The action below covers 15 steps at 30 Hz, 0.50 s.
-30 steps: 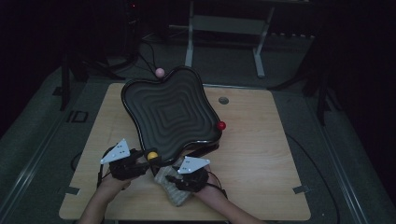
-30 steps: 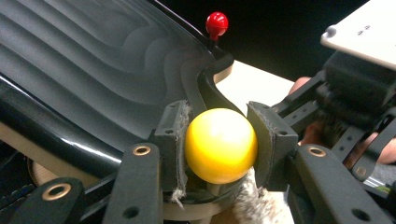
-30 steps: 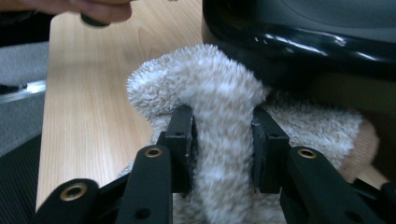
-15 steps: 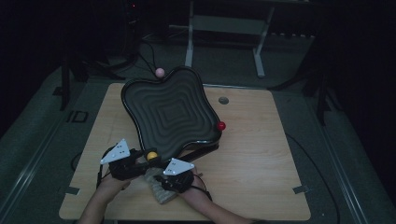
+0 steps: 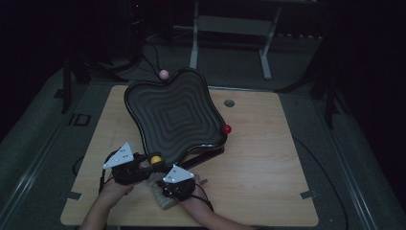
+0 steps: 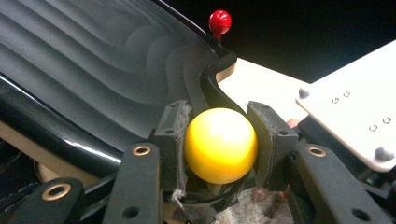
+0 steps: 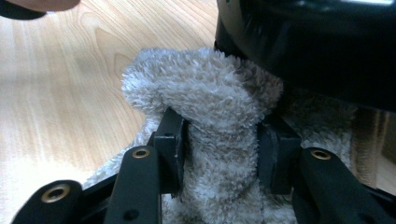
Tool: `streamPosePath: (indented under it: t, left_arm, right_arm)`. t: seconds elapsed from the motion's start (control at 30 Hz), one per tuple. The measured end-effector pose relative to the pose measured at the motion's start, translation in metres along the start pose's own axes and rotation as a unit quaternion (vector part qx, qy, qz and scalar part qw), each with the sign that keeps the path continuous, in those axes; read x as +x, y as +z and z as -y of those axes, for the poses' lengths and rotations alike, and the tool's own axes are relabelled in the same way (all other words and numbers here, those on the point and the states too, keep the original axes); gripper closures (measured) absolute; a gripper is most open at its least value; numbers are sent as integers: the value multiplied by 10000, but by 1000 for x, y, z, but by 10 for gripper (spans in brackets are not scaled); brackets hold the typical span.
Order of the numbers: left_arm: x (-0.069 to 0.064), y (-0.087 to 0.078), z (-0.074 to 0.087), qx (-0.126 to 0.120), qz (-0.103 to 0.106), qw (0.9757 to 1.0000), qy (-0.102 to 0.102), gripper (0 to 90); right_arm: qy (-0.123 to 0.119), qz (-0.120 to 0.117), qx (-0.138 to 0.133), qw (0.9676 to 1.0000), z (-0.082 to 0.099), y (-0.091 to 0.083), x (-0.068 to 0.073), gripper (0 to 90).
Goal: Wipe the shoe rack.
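Right tool (image 5: 168, 191) has shifted left toward left tool (image 5: 146, 165), jaws just opening, fluffy cloth (image 7: 219, 140) between them, on bench. Left tool clamped on yellow knob (image 6: 220, 144) at tray (image 5: 177, 115) edge. Risk: cloth slips free; tilted tray wobbles.

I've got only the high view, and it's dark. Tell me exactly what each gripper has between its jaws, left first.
Observer: The left gripper is shut on the yellow ball, which sits at the rim of the black tray.
Operator: Now the right one.
Observer: The right gripper has a fluffy beige cloth pinched between its pads. Its jaws have just been opening.
Operator: Describe the red ball for me.
Observer: The red ball stands on a short stem on the tray's rim, with nothing touching it.
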<state>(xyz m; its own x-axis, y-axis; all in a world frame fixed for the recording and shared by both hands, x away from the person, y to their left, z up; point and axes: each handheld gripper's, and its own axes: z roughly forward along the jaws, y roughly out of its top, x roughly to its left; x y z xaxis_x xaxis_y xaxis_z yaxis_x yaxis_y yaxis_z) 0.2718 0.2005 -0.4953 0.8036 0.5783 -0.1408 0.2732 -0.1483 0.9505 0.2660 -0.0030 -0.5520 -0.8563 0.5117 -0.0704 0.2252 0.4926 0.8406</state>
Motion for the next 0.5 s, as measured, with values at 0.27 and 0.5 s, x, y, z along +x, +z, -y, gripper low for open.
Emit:
streamPosePath:
  t: [0.27, 0.5]
  left_arm:
    - [0, 0, -1, 36, 9, 10000, 6, 596]
    - [0, 0, -1, 32, 14, 10000, 15, 596]
  right_arm:
    - [228, 177, -290, 9992, -7, -4, 4, 574]
    - [215, 183, -232, 9993, -5, -6, 6, 565]
